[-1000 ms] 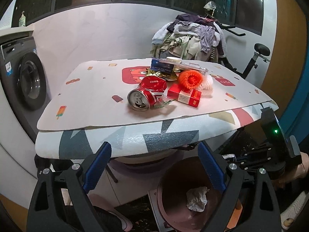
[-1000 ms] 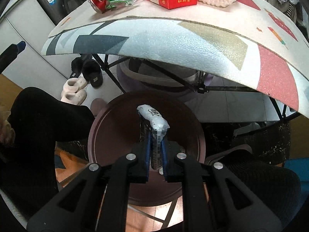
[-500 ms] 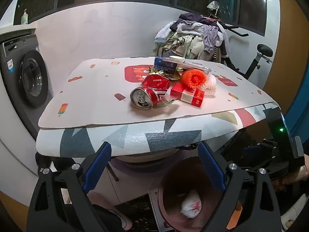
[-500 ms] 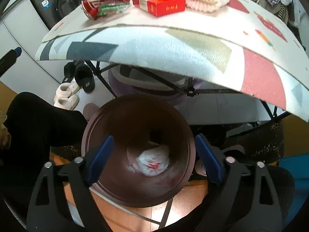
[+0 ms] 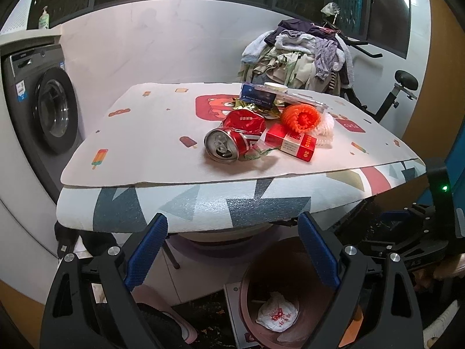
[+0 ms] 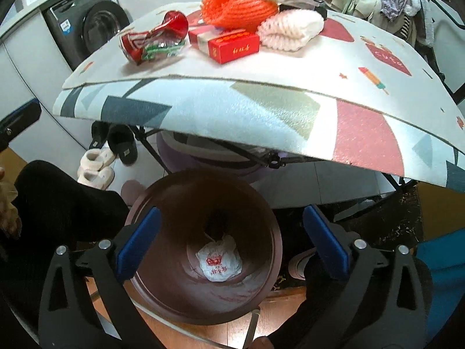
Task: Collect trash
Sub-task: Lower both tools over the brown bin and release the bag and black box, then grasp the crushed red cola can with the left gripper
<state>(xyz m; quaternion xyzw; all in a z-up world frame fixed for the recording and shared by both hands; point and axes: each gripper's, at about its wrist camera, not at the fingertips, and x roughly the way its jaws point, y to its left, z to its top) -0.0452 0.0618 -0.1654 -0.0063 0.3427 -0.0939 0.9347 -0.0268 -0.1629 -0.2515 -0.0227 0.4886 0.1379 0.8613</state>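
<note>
— How do the two grippers stand?
— The left gripper (image 5: 232, 250) has its jaws spread wide, holding nothing. The right gripper (image 6: 232, 241) is likewise wide apart and empty.

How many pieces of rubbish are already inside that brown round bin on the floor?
1: a crumpled white wrapper with red print lies at the bottom of the brown round bin. Anything underneath it would be hidden.

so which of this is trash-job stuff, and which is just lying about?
Job: crushed can, red carton, orange net, white foam net, bin holding a crumpled wrapper.

Lying about: washing machine, clothes pile, slippers, exercise bike.
</note>
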